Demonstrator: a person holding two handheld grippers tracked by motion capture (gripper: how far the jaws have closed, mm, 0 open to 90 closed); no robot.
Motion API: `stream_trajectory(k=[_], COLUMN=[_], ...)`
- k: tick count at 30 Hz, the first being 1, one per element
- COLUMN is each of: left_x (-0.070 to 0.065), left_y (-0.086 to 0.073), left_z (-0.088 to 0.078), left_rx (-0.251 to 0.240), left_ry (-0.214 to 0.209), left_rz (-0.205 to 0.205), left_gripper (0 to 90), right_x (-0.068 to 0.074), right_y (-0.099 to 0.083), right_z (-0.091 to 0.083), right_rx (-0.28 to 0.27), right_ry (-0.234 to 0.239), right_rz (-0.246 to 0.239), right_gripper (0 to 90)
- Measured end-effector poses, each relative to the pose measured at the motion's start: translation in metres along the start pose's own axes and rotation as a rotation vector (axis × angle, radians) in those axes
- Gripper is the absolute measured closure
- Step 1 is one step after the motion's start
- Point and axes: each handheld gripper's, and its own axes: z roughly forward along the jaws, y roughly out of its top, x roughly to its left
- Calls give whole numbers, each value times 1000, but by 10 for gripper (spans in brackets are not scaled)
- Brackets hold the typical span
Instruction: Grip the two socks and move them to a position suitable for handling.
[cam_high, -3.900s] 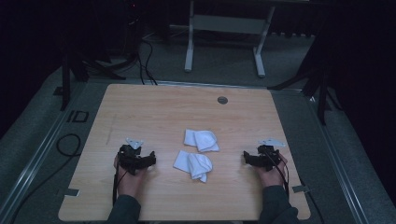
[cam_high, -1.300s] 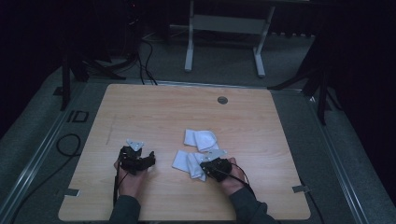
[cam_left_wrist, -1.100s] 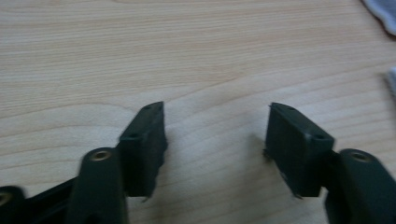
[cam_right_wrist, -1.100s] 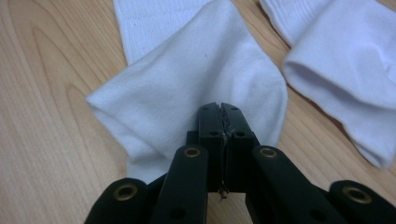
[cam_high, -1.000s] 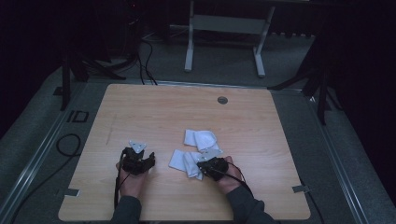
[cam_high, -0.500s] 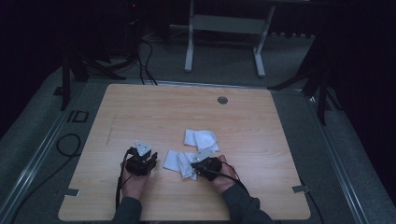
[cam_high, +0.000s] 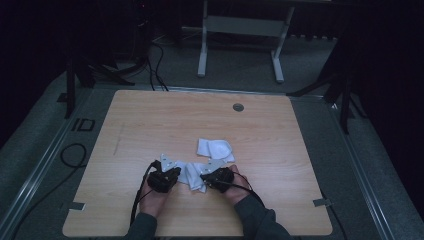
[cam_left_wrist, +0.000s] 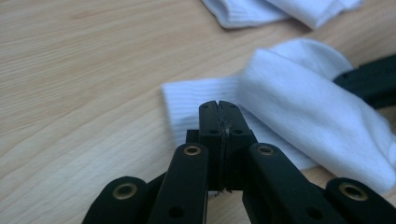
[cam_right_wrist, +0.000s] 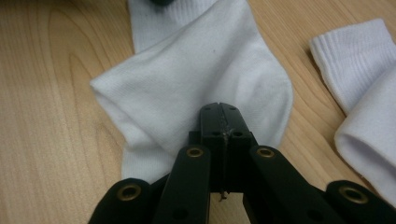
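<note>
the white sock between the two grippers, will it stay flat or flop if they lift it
The white sock probably flops: it is thin ribbed knit, already folded over itself. It looks light, so the left gripper and right gripper, both shut at its edges, should carry it easily. The middle would likely sag.

White sock (cam_high: 192, 176) crumpled between tongs
</note>
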Motion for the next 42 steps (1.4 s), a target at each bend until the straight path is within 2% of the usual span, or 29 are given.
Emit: stream_trajectory(k=[2, 5, 9, 12, 15, 18, 19, 20, 23, 26, 31, 33, 35, 36, 38, 42], left_x=[-2, -4, -5, -5, -5, -5, -5, -5, -6, -6, -7, -7, -7, -7, -7, -7], left_y=[0, 0, 0, 0, 0, 0, 0, 0, 0, -1, -1, -1, -1, -1, -1, -1], left_z=[3, 4, 4, 4, 4, 4, 4, 4, 4, 4, 4, 4, 4, 4, 4, 4], left_rx=[26, 35, 43, 42, 41, 42, 42, 42, 44, 43, 42, 43, 43, 43, 42, 42], left_ry=[7, 12, 10, 6, 4, 8, 8, 7, 10, 12, 20, 18, 18, 19, 20, 20], left_rz=[18, 24, 15, 11, 2, 7, 7, 7, 7, 5, 11, 8, 6, 5, 4, 2], left_gripper=[888, 889, 893, 894, 894, 894, 894, 894, 895, 895, 896, 896, 896, 896, 896, 895], right_x=[-2, -3, -5, -7, -7, -19, -19, -27, -33, -37, -39, -42, -44, -44, -42, -37], right_y=[-1, -2, -1, 1, 4, 6, 6, 5, 2, 3, 8, 9, 8, 8, 8, 8], right_z=[0, 0, -1, -1, -2, -9, -9, -11, -11, -12, -4, 2, 6, 8, 7, -6], right_rx=[-5, -8, 4, 34, 54, 34, 34, 39, 43, 15, 21, 22, 35, 53, 59, 59], right_ry=[12, 16, 10, 1, -3, -29, -29, -70, -87, -74, -61, -33, -20, -15, -12, -46], right_rz=[-5, -12, -11, -6, -26, 42, 42, 104, 152, 183, 185, 221, 233, 235, 230, 200], right_gripper=[898, 898, 898, 894, 855, 848, 848, 840, 814, 761, 719, 703, 734, 808, 880, 887])
